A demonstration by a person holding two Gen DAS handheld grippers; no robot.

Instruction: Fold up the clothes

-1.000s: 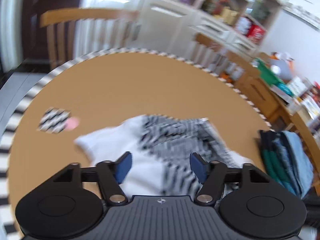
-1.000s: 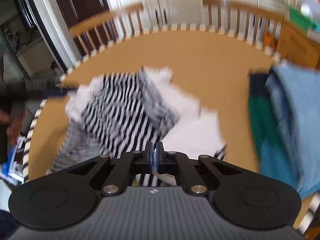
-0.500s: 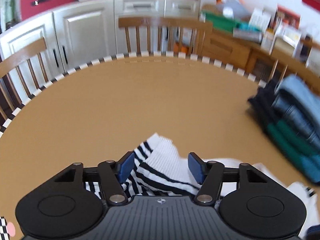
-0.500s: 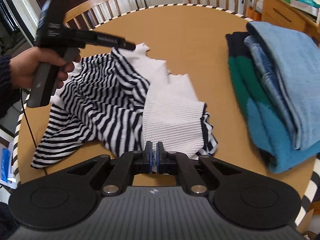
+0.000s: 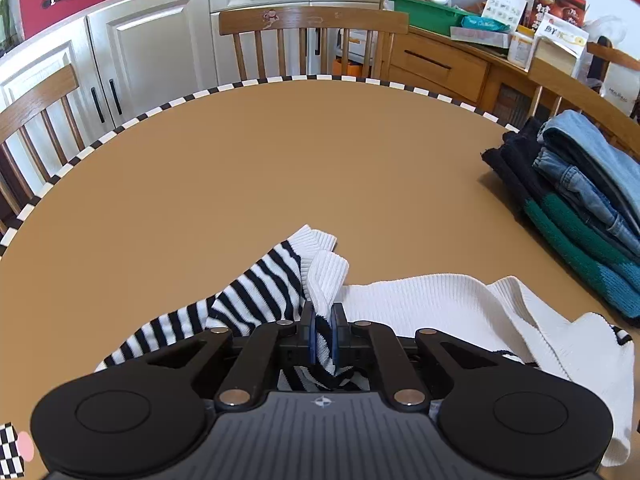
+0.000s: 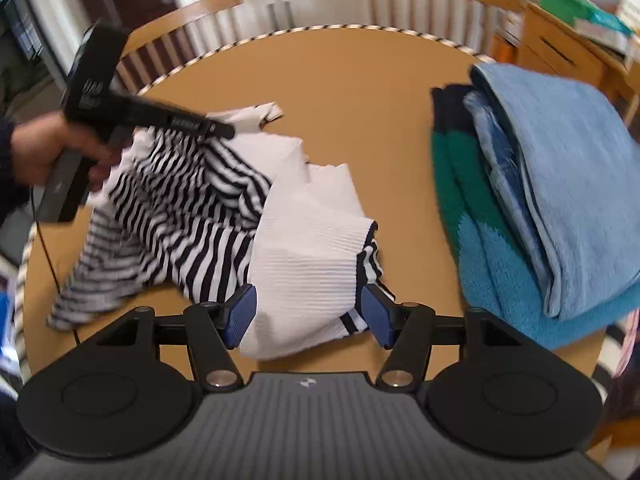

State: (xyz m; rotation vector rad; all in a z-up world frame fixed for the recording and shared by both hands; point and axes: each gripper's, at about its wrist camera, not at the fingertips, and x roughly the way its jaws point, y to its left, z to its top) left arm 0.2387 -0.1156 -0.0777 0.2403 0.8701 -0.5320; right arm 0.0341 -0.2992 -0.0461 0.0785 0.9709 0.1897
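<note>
- Two grippers over one crumpled sweater [image 6: 224,216] on the table [image 5: 280,168].
- Left gripper [image 5: 324,334] has just closed, clenched on its white cuff.
- Right gripper [image 6: 308,314] has just opened, released, hem between jaws.

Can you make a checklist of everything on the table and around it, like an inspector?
Surface: round tan table with a checkered rim.
Job's things: crumpled striped sweater; folded pile beside it, apart.
Clutter: checkered card at the table edge.
Grippers: left gripper has just closed, fingers pinching the sweater's white ribbed cloth; right gripper has just opened, cloth between its fingers, not pressed.
Cables: thin black cable hanging below the left hand.
Surroundings: wooden chairs, white cabinets, cluttered sideboard.
</note>
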